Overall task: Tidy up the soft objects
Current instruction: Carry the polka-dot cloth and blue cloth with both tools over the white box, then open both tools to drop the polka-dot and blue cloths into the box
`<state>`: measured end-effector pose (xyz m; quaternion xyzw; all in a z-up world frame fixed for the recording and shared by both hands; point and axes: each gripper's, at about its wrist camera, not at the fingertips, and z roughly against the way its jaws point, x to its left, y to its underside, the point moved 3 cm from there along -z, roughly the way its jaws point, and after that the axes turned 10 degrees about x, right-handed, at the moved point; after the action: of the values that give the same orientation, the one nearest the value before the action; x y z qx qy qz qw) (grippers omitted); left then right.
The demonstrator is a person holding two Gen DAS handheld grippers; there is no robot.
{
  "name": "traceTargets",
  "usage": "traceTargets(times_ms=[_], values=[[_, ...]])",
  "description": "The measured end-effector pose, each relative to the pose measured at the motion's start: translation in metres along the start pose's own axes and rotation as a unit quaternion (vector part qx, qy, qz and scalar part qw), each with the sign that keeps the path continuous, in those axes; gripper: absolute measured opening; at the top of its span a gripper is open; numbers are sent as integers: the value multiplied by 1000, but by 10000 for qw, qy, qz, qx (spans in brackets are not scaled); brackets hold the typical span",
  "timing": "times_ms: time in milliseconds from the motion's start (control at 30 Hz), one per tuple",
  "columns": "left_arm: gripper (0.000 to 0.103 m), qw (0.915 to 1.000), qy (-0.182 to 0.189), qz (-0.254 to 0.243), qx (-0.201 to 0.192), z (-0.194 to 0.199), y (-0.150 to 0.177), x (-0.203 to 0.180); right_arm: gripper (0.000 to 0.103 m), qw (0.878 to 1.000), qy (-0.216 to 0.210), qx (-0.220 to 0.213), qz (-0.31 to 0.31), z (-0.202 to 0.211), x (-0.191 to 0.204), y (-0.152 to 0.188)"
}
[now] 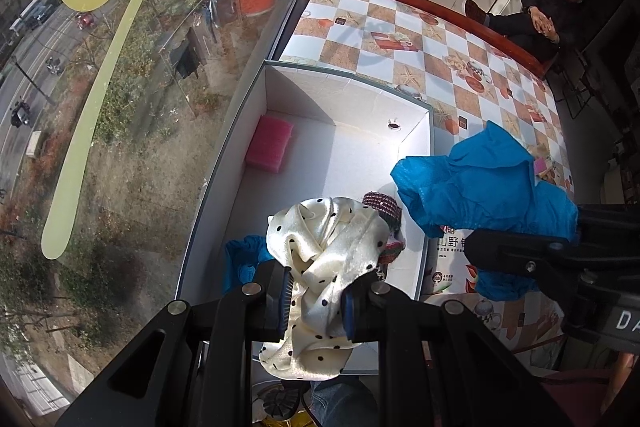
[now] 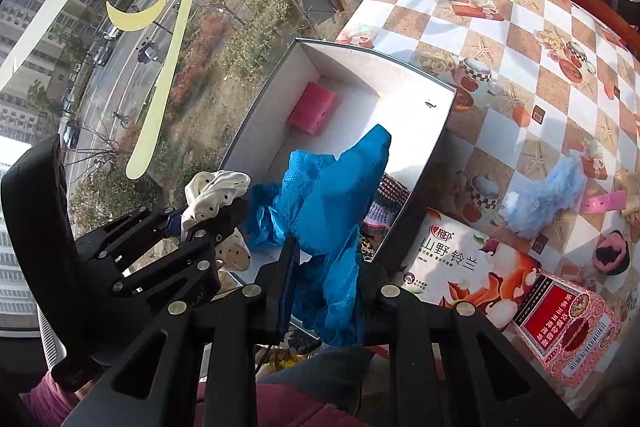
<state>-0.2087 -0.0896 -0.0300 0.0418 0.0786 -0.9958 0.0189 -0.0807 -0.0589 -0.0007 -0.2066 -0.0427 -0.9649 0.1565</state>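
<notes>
Two cloths hang clamped: left gripper (image 1: 316, 311) pinches the dotted scarf (image 1: 324, 259), right gripper (image 2: 324, 291) the blue cloth (image 2: 332, 211); either may snag the box (image 1: 424, 163) rim.

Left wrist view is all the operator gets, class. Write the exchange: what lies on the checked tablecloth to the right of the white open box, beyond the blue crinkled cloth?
Operator: What is behind the blue crinkled cloth?
Observer: A fluffy pale blue soft item lies on the checked tablecloth, right of the white open box.
Operator: Anything else out there?
Observer: A pink round item with a dark centre lies farther right.
Operator: Any boxes near the right gripper?
Observer: A red and pink printed carton lies beside the flat white pack with a flower print.
</notes>
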Motion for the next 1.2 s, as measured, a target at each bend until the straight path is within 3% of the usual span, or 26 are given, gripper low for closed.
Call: traceTargets(times_ms=[1000, 1067, 1200], values=[[23, 9998, -58, 59, 155, -8, 2, 3, 24, 9999, -53, 1, 108, -6, 7, -12], [32, 9998, -107, 61, 154, -8, 3, 3, 24, 9999, -49, -1, 122, -7, 8, -13], [65, 9995, -273, 88, 126, -7, 3, 4, 29, 9998, -105, 125, 79, -12, 8, -17]])
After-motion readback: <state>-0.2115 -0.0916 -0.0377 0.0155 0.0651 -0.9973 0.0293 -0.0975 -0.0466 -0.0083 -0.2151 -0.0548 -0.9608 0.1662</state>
